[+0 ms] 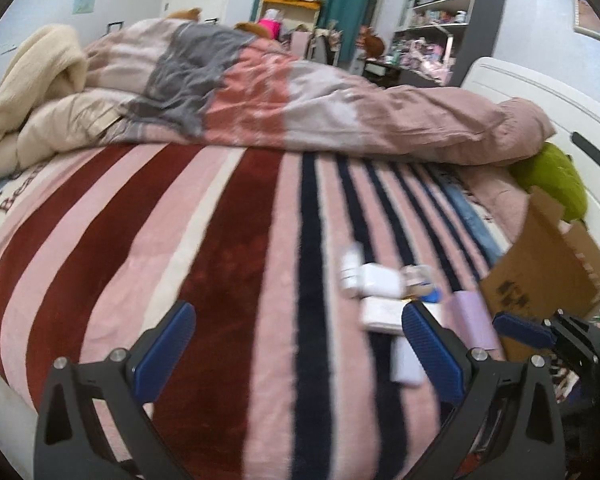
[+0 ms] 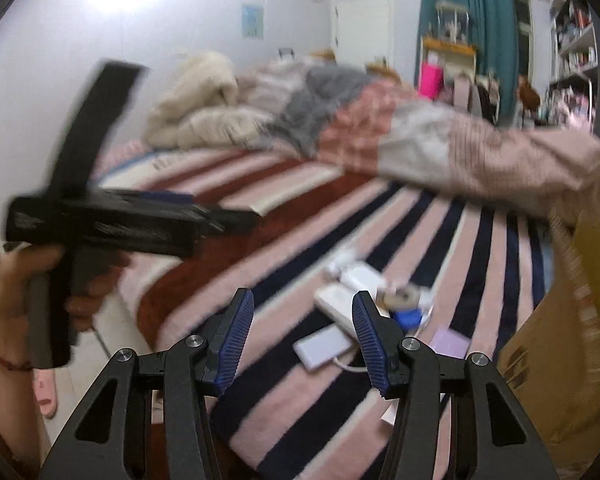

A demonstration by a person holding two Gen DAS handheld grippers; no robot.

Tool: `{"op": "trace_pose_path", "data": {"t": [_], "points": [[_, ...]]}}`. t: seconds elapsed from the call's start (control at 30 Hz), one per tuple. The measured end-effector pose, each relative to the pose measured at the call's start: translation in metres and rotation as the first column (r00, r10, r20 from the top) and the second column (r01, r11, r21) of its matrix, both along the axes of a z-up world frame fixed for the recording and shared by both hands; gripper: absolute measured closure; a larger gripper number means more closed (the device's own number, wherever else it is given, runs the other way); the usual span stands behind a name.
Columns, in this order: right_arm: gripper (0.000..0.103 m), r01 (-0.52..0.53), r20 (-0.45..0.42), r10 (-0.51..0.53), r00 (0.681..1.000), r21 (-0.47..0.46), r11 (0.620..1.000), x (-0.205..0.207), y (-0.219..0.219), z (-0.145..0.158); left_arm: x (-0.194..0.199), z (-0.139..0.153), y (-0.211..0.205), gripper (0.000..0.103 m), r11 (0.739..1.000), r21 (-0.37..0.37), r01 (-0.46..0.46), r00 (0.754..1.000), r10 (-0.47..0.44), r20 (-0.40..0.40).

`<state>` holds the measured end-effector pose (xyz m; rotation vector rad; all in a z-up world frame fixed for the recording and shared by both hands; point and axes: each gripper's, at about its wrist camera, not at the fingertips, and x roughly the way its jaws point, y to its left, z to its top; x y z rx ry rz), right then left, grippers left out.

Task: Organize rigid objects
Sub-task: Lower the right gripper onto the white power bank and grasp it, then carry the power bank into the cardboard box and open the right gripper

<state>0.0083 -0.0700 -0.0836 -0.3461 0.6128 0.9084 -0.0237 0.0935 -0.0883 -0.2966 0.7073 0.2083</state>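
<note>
A cluster of small rigid items lies on the striped bed: white boxes [image 1: 374, 280], a flat white power bank [image 2: 324, 347], a tape roll [image 2: 400, 297], a blue item [image 2: 408, 317] and a lilac card [image 1: 474, 318]. A brown cardboard box [image 1: 540, 280] stands to their right. My left gripper [image 1: 300, 344] is open and empty, low over the bed to the left of the items. My right gripper [image 2: 302, 334] is open and empty, above the bed's near edge, with the power bank just beyond its fingertips. The left gripper also shows in the right wrist view [image 2: 120, 220], held by a hand.
A rumpled pink and grey duvet [image 1: 300, 100] and cream blanket [image 1: 40, 88] fill the far side of the bed. A green cushion [image 1: 552, 180] lies against the white headboard [image 1: 540, 92]. Shelves [image 1: 444, 20] stand behind. A slipper [image 2: 46, 394] lies on the floor.
</note>
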Motion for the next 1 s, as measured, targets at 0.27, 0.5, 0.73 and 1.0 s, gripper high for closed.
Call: {"op": "trace_pose_path", "data": {"t": [0.27, 0.5, 0.73, 1.0], "points": [[0.046, 0.039, -0.05, -0.048, 0.998, -0.162, 0.986, 0.06, 0.029, -0.049, -0.001, -0.031, 0.024, 0.001, 0.998, 0.052, -0.028, 1.0, 0.028, -0.008], [0.045, -0.09, -0.133, 0.064, 0.989, -0.192, 0.977, 0.076, 0.041, -0.065, -0.006, -0.032, 0.032, 0.001, 1.0, -0.019, 0.016, 1.0, -0.016, 0.005], [0.05, -0.167, -0.172, 0.133, 0.976, -0.205, 0.964, 0.064, 0.053, -0.071, -0.013, -0.024, 0.032, 0.0, 1.0, 0.003, 0.006, 1.0, -0.006, -0.001], [0.072, -0.103, -0.262, 0.053, 0.964, -0.183, 0.978, 0.086, 0.056, -0.077, -0.011, -0.015, 0.033, 0.001, 0.998, -0.001, 0.065, 0.998, -0.065, 0.011]]}}
